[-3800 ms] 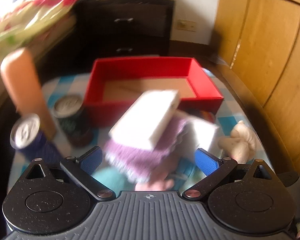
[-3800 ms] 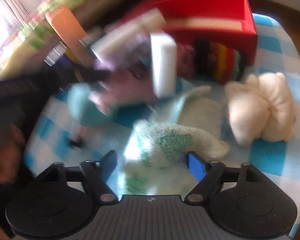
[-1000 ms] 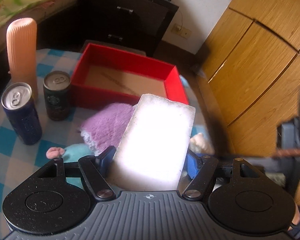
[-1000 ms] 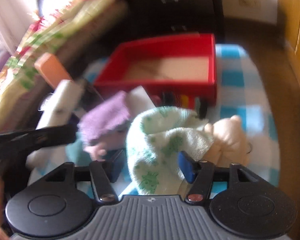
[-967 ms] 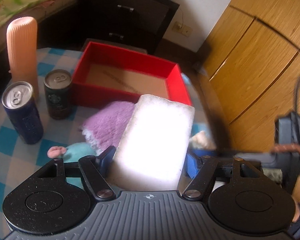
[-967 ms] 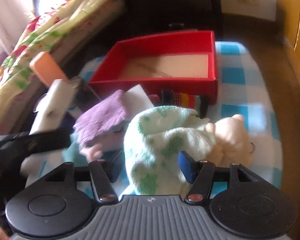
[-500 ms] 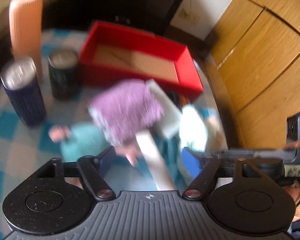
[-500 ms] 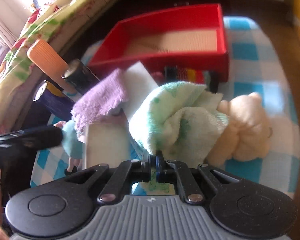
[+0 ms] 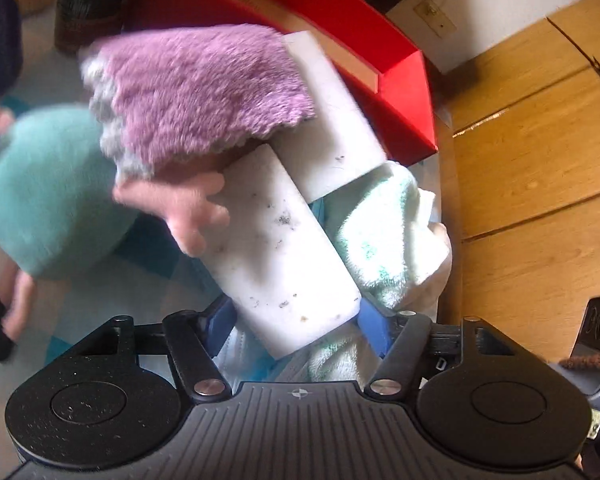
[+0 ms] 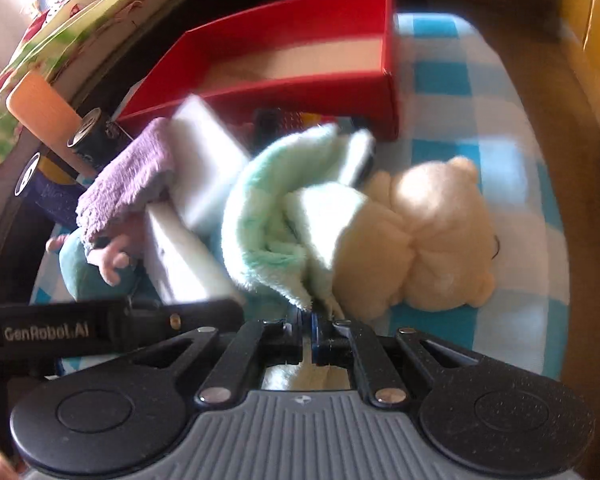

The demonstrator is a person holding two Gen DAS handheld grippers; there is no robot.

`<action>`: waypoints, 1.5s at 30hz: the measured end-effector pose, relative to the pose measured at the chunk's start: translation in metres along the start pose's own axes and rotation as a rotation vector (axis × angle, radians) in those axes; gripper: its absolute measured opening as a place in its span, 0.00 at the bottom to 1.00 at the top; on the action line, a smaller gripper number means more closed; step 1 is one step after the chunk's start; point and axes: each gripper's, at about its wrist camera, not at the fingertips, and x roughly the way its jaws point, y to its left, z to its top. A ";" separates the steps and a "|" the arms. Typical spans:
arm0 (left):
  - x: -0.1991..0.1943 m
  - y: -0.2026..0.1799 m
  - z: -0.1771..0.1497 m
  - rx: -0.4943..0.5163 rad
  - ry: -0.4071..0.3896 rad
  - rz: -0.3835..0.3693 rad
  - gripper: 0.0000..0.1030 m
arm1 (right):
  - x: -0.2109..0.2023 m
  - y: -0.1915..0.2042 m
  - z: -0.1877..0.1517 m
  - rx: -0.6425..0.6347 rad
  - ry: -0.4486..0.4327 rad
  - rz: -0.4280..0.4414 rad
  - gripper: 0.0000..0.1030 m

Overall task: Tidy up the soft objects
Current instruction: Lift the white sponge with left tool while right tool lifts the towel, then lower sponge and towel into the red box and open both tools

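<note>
My left gripper point(image 9: 298, 318) has its blue fingers against the two sides of a white sponge block point(image 9: 284, 252) and holds it low over the pile. A second white block point(image 9: 332, 136), a purple fluffy cloth point(image 9: 204, 92) and a teal plush toy point(image 9: 40, 196) lie just ahead. My right gripper point(image 10: 311, 334) is shut on the edge of a mint-green towel point(image 10: 284, 216), which drapes beside a cream teddy bear point(image 10: 432, 232). The empty red box point(image 10: 320, 60) stands behind the pile; it also shows in the left wrist view point(image 9: 400, 92).
A peach ribbed bottle point(image 10: 44, 112) and two drink cans point(image 10: 96, 136) stand left of the box on the blue-checked tablecloth point(image 10: 460, 80). A striped soft item point(image 10: 288, 120) lies against the box front. Wooden cabinet doors point(image 9: 540, 160) are on the right.
My left gripper dropped from above the table down to the pile with the white block. My right gripper closed on the green towel, and the towel has shifted toward the teddy bear.
</note>
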 end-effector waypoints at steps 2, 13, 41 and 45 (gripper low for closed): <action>-0.010 0.001 -0.004 0.012 -0.019 0.000 0.62 | -0.001 0.003 0.000 -0.024 -0.010 -0.005 0.00; -0.081 0.002 -0.005 0.030 -0.131 -0.057 0.62 | -0.044 0.015 0.000 0.009 -0.079 0.179 0.00; -0.127 -0.063 0.059 0.183 -0.425 -0.031 0.62 | -0.158 0.043 0.058 -0.010 -0.470 0.311 0.00; -0.117 -0.066 0.079 0.185 -0.441 -0.012 0.62 | -0.157 0.044 0.077 -0.013 -0.505 0.291 0.00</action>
